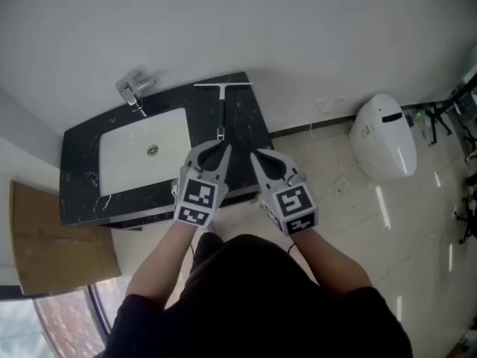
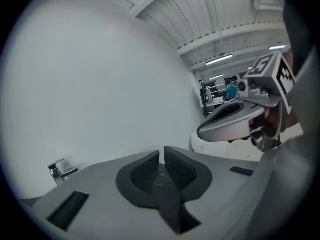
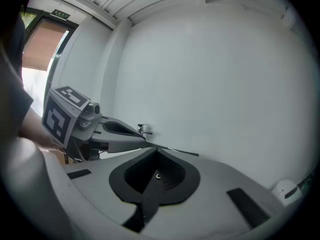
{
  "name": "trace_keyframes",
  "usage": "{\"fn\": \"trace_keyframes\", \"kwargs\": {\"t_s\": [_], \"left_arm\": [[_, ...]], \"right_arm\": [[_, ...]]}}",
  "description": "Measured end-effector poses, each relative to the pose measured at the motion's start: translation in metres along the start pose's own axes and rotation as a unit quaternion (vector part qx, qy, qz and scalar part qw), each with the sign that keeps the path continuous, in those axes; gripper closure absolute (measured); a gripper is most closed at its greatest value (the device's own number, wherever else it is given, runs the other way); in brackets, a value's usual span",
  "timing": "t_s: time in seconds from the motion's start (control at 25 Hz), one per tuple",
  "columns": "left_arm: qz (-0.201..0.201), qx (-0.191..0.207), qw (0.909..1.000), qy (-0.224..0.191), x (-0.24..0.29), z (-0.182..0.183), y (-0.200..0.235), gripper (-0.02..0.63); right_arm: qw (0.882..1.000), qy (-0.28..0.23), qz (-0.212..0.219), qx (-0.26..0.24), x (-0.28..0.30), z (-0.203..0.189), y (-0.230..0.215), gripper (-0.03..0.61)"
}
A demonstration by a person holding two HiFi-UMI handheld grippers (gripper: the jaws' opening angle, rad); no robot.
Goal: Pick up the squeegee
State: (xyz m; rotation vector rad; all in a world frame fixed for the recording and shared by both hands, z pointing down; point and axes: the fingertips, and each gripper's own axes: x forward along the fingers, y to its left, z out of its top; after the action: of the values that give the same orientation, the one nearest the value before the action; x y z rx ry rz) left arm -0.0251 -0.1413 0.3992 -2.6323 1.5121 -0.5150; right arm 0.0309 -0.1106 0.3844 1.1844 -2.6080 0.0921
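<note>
1. Squeegee [image 1: 222, 114] is lying flat on the black table [image 1: 82, 174], just ahead of the left hand-held gripper [image 1: 222, 151]. Its handle is pointing back toward that gripper's tips, and its blade is lying crosswise at the far end, close to the wall [image 1: 223, 21].
2. The left hand-held gripper is hovering clenched with nothing held; only the dark marbled table surface is showing through the thin slit between its pads. Its tips are sitting very near the handle's end, and I cannot tell whether they are touching it.
3. The right hand-held gripper [image 1: 254, 154] is hanging just to the right of the left one, slightly off the handle's line. Its tips are meeting and gripping nothing.
4. A white sink [image 1: 123, 159] is lying sunk into the table, to the left of both hand-held grippers and beside the squeegee.
5. A chrome faucet [image 1: 134, 89] is standing beyond the sink, far left and ahead of the hand-held grippers, well apart from the squeegee.
6. A white toilet-like fixture [image 1: 384, 136] is standing on the tiled floor [image 1: 350, 222], well off to the right of the right hand-held gripper.
7. A brown cardboard sheet [image 1: 59, 237] is lying low to the left, beside the table's near corner.
</note>
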Motion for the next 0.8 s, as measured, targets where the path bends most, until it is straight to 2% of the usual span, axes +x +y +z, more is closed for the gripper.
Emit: {"fn": "trace_keyframes", "kwargs": {"t_s": [0.16,0.48,0.64,0.8], "left_arm": [[0.013,-0.016,0.9996,0.021,0.026,-0.012,0.020,0.530],[0.033,-0.073,0.9942,0.071,0.105,-0.053,0.074,0.447],[0.045,-0.092,0.9888,0.109,0.151,-0.078,0.098,0.424],[0.062,-0.113,0.9789,0.158,0.195,-0.111,0.121,0.405]], "right_arm": [[1.000,0.012,0.005,0.005,0.015,-0.008,-0.004,0.569],[0.999,0.043,-0.002,0.030,0.078,-0.020,-0.033,0.569],[0.997,0.066,-0.013,0.041,0.112,-0.029,-0.056,0.569],[0.995,0.084,-0.028,0.045,0.134,-0.038,-0.076,0.569]]}}
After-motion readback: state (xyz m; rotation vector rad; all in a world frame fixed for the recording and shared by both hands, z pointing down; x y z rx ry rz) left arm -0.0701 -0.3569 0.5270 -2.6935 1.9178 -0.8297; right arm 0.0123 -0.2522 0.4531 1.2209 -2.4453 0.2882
